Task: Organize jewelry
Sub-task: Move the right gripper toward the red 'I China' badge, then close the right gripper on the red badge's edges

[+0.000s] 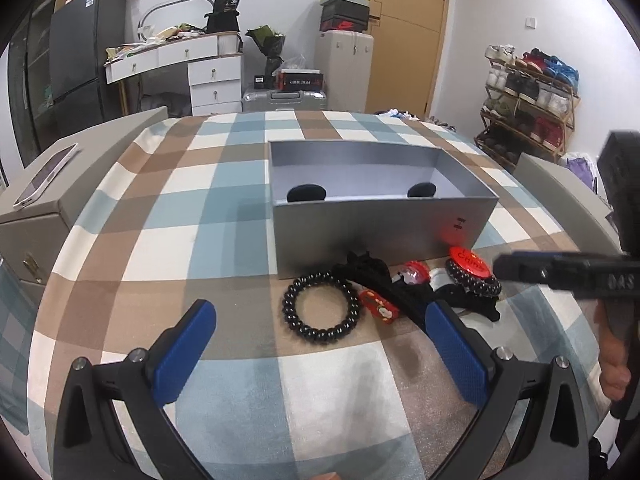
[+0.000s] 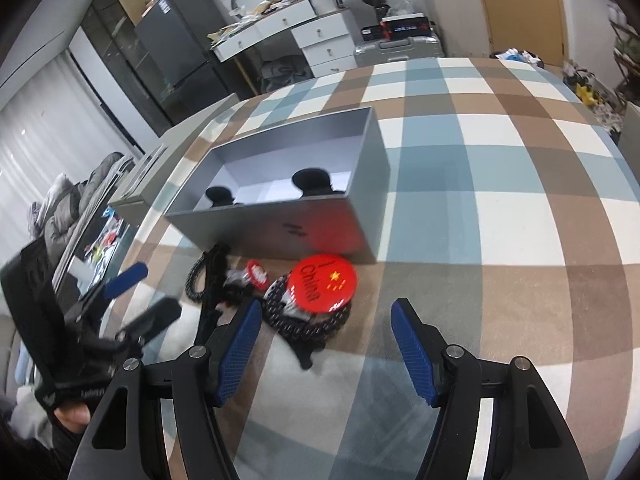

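A grey open box (image 1: 380, 224) stands on the checked tablecloth, with two black round items inside; it also shows in the right wrist view (image 2: 280, 224). In front of it lies a jewelry pile: a black bead bracelet (image 1: 320, 308), a small red charm (image 1: 378, 306), a black hair tie (image 1: 368, 268), a pink-red trinket (image 1: 414, 272) and a red "China" badge (image 1: 468, 261) on a dark bead bracelet (image 1: 476, 282). The badge (image 2: 323, 279) also shows in the right wrist view. My left gripper (image 1: 320, 344) is open, just short of the black bracelet. My right gripper (image 2: 326, 340) is open, just short of the badge.
A grey case (image 1: 60, 184) with a phone (image 1: 44, 178) on it sits at the table's left edge. Another grey case (image 1: 560, 188) sits at the right edge. Behind the table are a drawer desk (image 1: 192, 68), a suitcase (image 1: 284, 100) and a shoe rack (image 1: 528, 96).
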The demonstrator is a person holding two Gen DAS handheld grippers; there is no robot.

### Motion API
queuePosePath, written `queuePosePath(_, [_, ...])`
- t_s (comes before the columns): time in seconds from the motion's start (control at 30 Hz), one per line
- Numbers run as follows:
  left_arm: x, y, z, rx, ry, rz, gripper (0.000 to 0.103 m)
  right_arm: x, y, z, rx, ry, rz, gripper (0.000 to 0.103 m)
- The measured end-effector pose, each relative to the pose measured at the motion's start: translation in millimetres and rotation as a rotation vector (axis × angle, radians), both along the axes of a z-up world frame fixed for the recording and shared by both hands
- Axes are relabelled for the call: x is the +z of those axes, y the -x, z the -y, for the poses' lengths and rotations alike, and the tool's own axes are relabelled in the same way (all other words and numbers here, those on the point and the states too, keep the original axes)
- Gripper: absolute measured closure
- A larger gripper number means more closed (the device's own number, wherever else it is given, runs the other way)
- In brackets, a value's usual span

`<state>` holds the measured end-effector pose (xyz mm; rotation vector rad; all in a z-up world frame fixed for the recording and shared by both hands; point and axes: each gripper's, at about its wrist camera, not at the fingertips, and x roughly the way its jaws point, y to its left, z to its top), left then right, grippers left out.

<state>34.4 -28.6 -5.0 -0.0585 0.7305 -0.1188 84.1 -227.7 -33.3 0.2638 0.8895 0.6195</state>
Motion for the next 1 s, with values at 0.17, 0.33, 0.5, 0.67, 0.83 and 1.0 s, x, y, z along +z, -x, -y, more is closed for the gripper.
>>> queuePosePath(0.17, [0.5, 2.9, -0.1, 0.008, 0.004, 0.010, 0.001, -1.8, -9.7, -7.6, 0.000, 0.022, -0.007, 0.036])
queuePosePath(0.33, [-0.1, 2.1, -0.7, 0.009, 0.020, 0.003, 0.001, -3.7, -11.3, -16.4, 0.014, 0.085, 0.008, 0.036])
queuePosePath(0.5, [-0.7, 1.6, -6.4, 0.026, 0.055, -0.007, 0.001, -4.4, -13.5, -19.7, 0.021, 0.101, 0.014, 0.037])
queuePosePath(0.67, [-1.0, 1.3, -8.9, 0.034, 0.078, -0.015, 0.001, -6.0, -20.4, -21.3, 0.046, 0.053, -0.022, 0.051])
queuePosePath(0.83, [-0.7, 2.0, -9.3, 0.034, 0.087, -0.015, 0.001, -2.1, -17.2, -27.4, 0.066, 0.061, -0.005, 0.067])
queuePosePath(1.0, [-0.1, 1.9, -9.1, 0.032, 0.087, -0.014, 0.001, -1.6, -11.6, -26.4, 0.066, 0.090, 0.014, 0.093])
